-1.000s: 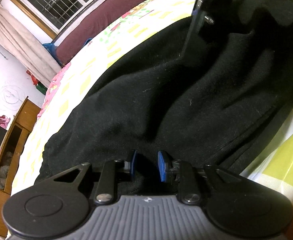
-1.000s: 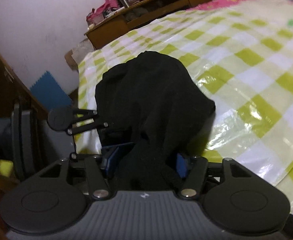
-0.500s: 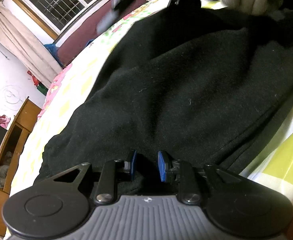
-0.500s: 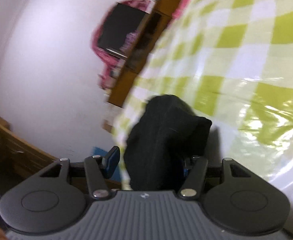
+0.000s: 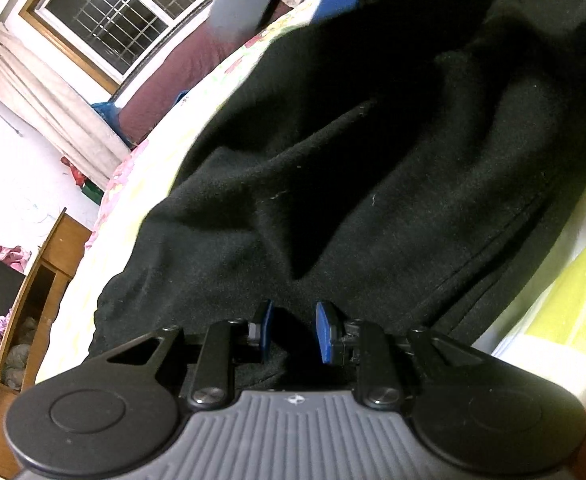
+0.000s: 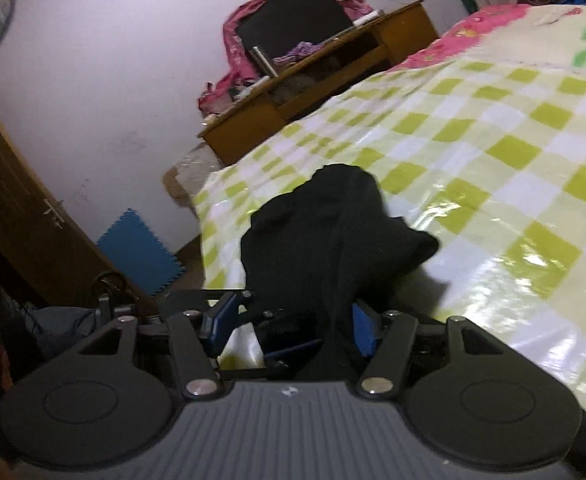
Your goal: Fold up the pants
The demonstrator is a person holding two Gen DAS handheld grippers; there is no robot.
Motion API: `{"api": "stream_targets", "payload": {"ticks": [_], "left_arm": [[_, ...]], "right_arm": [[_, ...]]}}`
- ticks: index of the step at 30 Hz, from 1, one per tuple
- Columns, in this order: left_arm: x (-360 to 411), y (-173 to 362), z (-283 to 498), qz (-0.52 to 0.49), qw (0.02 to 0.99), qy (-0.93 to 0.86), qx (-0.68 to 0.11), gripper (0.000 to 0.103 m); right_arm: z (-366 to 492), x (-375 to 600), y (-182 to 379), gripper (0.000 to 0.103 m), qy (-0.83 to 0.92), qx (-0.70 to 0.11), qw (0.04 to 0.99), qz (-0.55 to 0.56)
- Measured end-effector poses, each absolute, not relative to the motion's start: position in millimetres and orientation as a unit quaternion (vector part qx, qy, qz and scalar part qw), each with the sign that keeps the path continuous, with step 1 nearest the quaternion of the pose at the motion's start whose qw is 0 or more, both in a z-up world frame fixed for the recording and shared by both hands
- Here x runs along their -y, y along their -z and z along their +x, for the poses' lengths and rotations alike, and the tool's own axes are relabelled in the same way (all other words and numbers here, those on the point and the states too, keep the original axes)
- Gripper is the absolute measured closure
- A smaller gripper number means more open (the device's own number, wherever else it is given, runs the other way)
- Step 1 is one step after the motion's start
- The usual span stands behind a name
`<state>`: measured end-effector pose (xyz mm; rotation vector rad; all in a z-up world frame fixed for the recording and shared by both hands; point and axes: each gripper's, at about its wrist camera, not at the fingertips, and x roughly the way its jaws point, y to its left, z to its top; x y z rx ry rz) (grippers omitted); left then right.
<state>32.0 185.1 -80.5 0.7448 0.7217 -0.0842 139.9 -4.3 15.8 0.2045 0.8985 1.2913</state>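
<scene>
Roughly, by part:
Pants: black fleece pants (image 5: 373, 168) lie bunched on the green-and-white checked plastic bed cover (image 6: 513, 152), near its edge.
L gripper: left gripper (image 5: 293, 330), blue pads narrow and pinched on a fold of the black cloth at the near hem.
R gripper: right gripper (image 6: 293, 324), jaws opening; cloth hangs between them against the right-hand pad (image 6: 363, 330), the other pad stands clear w/ a gap. Grip now loose.
Also: in the left wrist view, the right gripper is a blur above the far end of the pants.
Bkgd: wooden low cabinet (image 6: 317, 92) by the wall, barred window (image 5: 125, 20), blue foam mat (image 6: 139, 250) on the floor.
</scene>
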Motion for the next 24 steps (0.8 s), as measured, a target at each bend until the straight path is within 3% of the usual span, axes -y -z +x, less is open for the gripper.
{"api": "stream_targets", "payload": {"ticks": [7,12,16,21,24], "left_arm": [[-182.2,78.9,31.0,0.357,0.867,0.041,-0.346,0.065],[-185.7,77.7,30.4,0.350,0.871,0.042,-0.343,0.065],[-189.8,78.0,29.5,0.340,0.876,0.039,-0.339,0.065],[-195.1,77.0,27.0,0.316,0.886,0.033,-0.338,0.065],[-195.7,77.4,27.2,0.314,0.889,0.033,-0.332,0.065]], "right_arm": [[165.9,-22.2,2.2,0.037,-0.561,-0.396,0.715,0.131],[213.1,-27.2,37.5,0.037,-0.494,-0.478,0.693,0.219],[246.9,-29.5,61.0,0.039,-0.445,-0.500,0.676,0.309],[283.6,-15.0,52.9,0.043,-0.402,-0.446,0.702,0.384],[283.0,-8.6,26.3,0.047,-0.346,-0.357,0.823,0.277]]}}
